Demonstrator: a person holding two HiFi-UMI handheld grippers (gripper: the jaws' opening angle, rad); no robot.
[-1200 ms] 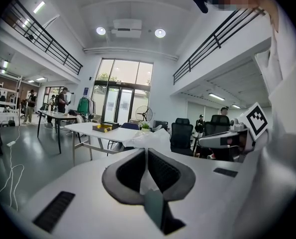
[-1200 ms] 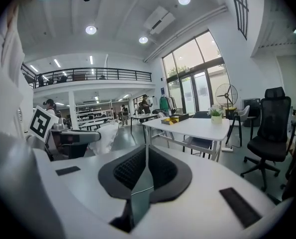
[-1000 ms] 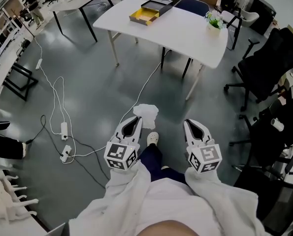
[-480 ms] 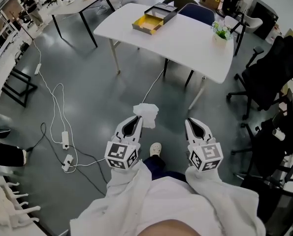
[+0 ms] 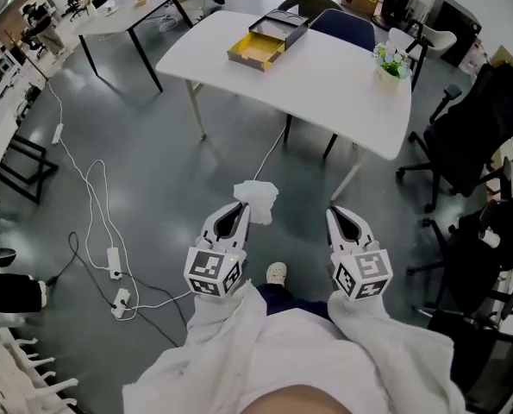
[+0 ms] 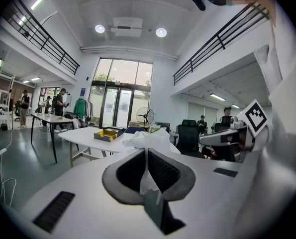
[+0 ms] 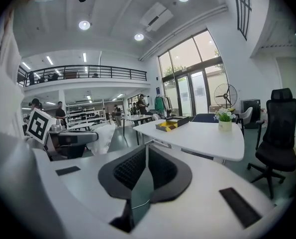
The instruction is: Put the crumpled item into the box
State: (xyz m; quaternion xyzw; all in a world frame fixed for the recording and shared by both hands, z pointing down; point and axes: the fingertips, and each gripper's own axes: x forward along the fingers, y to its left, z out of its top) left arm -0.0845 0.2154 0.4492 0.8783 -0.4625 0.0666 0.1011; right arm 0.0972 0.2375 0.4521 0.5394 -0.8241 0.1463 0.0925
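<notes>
A crumpled white item (image 5: 256,201) sticks out past the tips of my left gripper (image 5: 241,208), which is shut on it; in the left gripper view the crumpled item (image 6: 148,139) rises just beyond the jaws of the left gripper (image 6: 146,151). An open box (image 5: 267,40) with a yellow inside and a dark lid lies on the far part of a white table (image 5: 325,72) ahead, well out of reach. My right gripper (image 5: 337,215) is held level beside the left, jaws shut with nothing in them. In the right gripper view the box (image 7: 171,124) shows beyond the right gripper (image 7: 146,152).
A small potted plant (image 5: 391,62) stands at the table's right end. Office chairs (image 5: 463,115) crowd the right side. Cables and a power strip (image 5: 111,260) trail over the grey floor at left. Another table (image 5: 122,9) stands at the far left.
The table with the box has drawn a little nearer and lower in the head view, and the floor cables have slid back. Both grippers keep their pose, the left still shut on the crumpled item.
</notes>
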